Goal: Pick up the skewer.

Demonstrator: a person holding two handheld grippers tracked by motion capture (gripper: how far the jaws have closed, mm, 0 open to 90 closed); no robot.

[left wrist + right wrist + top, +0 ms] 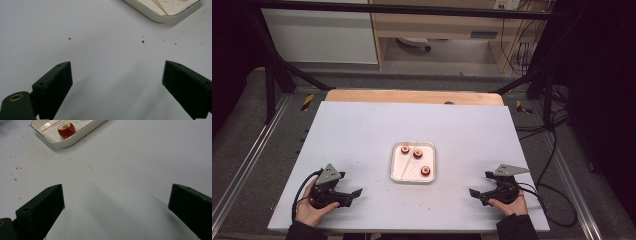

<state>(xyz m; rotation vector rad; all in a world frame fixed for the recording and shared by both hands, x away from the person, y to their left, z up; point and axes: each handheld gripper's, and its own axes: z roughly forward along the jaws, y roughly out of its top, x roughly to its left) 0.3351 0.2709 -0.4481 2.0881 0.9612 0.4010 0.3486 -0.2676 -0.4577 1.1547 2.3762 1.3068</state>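
Observation:
A small white tray (396, 170) lies in the middle of the white table, holding three red cored fruit pieces (425, 171) and a thin wooden stick (404, 171). My left gripper (353, 196) rests near the front left of the table, open, with bare table between its jaws (115, 82). At the front right, my right gripper (475, 194) is open too, nothing between its jaws (116, 205). The right gripper view has one red piece (66, 130) in the tray (75, 141) up at its top left. A tray corner (160, 17) with the stick (161, 7) sits far ahead in the left gripper view.
Red crumbs (143, 41) are scattered on the table around the tray. The white tabletop (362, 130) lies on a wooden board (412, 96). A black metal frame (272, 75) stands at the back and sides. Cables (557, 190) trail off the right edge.

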